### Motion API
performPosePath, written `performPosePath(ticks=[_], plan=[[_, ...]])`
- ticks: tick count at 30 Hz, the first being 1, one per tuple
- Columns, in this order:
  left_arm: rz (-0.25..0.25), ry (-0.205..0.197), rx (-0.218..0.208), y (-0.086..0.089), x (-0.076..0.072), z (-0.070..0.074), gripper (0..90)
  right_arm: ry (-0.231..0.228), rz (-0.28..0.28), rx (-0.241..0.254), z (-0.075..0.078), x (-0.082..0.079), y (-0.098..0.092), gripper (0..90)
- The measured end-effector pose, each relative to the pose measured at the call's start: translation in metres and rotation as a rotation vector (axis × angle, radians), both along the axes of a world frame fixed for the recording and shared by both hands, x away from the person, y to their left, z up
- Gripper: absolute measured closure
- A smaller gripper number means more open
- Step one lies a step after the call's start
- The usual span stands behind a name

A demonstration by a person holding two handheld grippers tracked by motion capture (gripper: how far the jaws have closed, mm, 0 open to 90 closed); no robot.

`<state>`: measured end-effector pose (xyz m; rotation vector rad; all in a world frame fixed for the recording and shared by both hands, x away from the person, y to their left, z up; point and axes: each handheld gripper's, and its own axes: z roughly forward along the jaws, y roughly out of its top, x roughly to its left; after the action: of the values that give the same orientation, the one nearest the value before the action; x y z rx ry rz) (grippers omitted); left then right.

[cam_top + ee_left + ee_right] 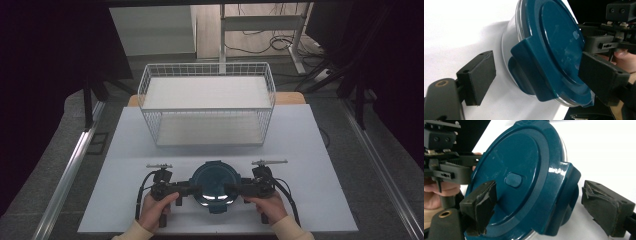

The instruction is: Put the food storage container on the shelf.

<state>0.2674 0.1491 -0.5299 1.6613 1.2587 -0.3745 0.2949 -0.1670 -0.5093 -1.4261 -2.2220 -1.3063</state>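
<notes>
A round clear container with a dark teal clip-on lid point(215, 179) sits on the white table near the front edge, between both hands. My left gripper point(196, 190) reaches it from the left and my right gripper point(231, 189) from the right. In the left gripper view the left gripper point(540, 66) is open, straddling a side clip of the lid point(559, 42): one jaw lies over the lid, the other stands off the clear wall. In the right gripper view the right gripper point(540, 192) is open astride the opposite clip of the lid point(519, 157).
A white wire basket point(207, 70) stands at the back of the table point(310, 165), beyond the container. A desk frame and cables lie on the floor behind it. Dark curtains close in both sides.
</notes>
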Motion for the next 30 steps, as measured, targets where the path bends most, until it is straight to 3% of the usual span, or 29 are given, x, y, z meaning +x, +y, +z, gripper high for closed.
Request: performPosePath(ticks=[7, 11, 18, 25, 30], plan=[[-0.038, 0.021, -0.015, -0.007, -0.001, -0.002, 20.8, 0.053, 0.005, 0.035, -0.003, 0.0, 0.003, 17.8], [-0.025, 0.019, 0.012, -0.01, -0.004, 0.002, 23.7, 0.091, -0.014, 0.047, -0.003, -0.001, 0.003, 19.6], [-0.011, 0.03, -0.009, -0.007, -0.005, 0.002, 27.8, 0.161, -0.035, 0.104, -0.004, -0.001, -0.007, 29.1], [0.0, 0.016, -0.02, -0.003, -0.01, 0.006, 33.4, 0.135, -0.056, 0.144, 0.0, -0.007, -0.014, 38.9], [0.014, 0.005, -0.027, 0.0, -0.011, 0.007, 36.1, 0.116, -0.058, 0.159, 0.002, -0.01, -0.015, 41.1]])
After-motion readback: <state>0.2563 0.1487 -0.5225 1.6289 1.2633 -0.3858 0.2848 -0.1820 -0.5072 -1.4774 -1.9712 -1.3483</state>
